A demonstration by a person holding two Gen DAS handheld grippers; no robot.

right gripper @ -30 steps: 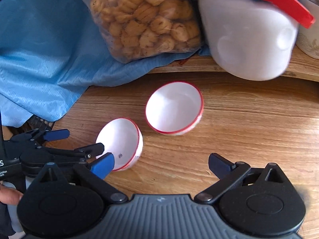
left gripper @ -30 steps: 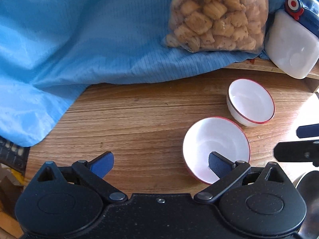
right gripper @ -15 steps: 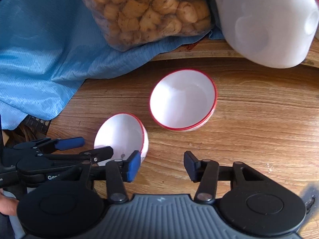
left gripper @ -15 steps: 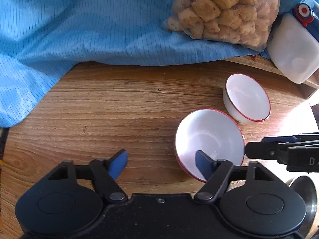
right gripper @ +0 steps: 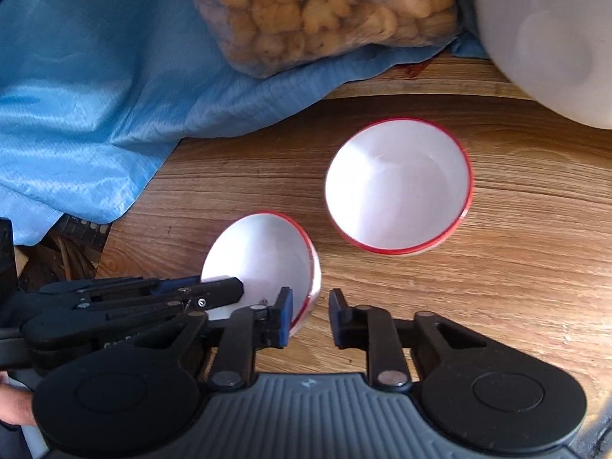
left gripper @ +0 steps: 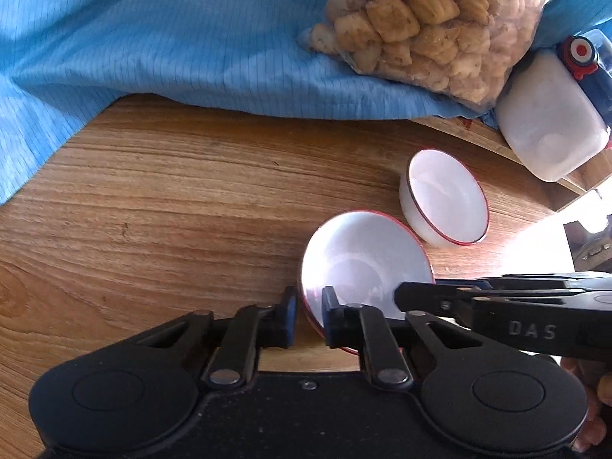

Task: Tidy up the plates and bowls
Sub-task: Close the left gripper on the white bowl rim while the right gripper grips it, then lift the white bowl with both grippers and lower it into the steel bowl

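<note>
Two white bowls with red rims are on the wooden table. The near bowl (left gripper: 363,264) is tilted; it also shows in the right wrist view (right gripper: 264,256). My left gripper (left gripper: 308,315) is shut on its near rim. My right gripper (right gripper: 310,315) has its jaws narrowed around the same bowl's other rim, left pad inside, right pad outside, with a gap left. The second bowl (left gripper: 445,202) stands upright just beyond; it shows in the right wrist view (right gripper: 397,185).
A blue cloth (left gripper: 172,38) covers the back and left of the table. A clear bag of biscuits (left gripper: 428,19) lies on it. A white plastic jug (left gripper: 550,114) with a red and blue cap sits at the back right.
Both grippers have narrowed from wide open. The left one has closed on the near bowl's rim, and the bowl has tipped up. The right gripper moved in to the bowl's other side.
</note>
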